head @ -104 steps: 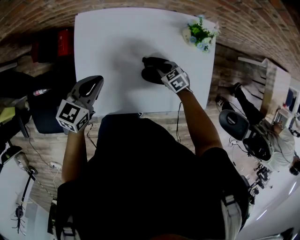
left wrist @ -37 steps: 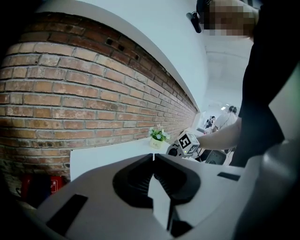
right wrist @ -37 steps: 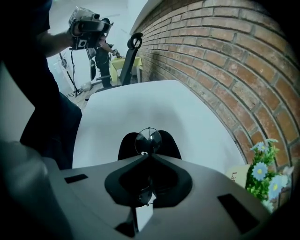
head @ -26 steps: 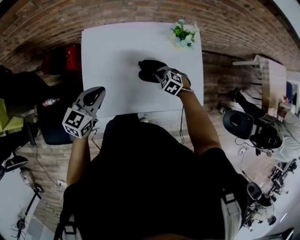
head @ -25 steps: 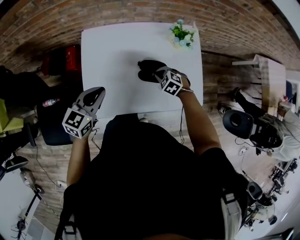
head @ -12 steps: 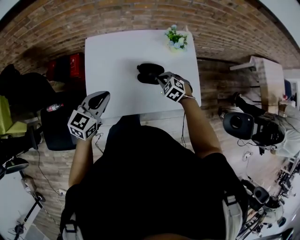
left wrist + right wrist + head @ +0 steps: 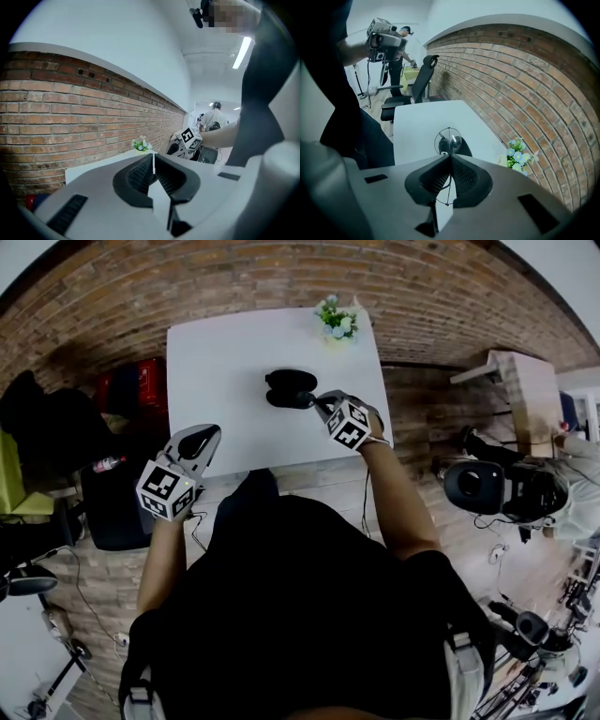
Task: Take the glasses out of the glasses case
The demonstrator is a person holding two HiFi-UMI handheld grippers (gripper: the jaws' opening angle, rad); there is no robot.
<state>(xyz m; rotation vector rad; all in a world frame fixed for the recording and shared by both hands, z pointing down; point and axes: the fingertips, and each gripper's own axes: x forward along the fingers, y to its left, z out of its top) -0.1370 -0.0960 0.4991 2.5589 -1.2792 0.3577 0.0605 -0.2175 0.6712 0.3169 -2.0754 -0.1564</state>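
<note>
Jaws of right gripper (image 7: 450, 157) tight on glasses (image 7: 448, 139), case (image 7: 287, 389) just beyond.

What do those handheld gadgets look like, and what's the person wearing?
The left tool and right tool are pale grey shells with dark ribbed pads. Each carries a white cube of black square markers. A thin cable trails from the right. The person wears a black top, forearms bare.

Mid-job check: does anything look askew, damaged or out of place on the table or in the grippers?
Nothing stands out. The right gripper is shut on the glasses, whose thin frame looks unbent. The case lies on the table, the flowers stand upright, and the left gripper is shut, empty.
</note>
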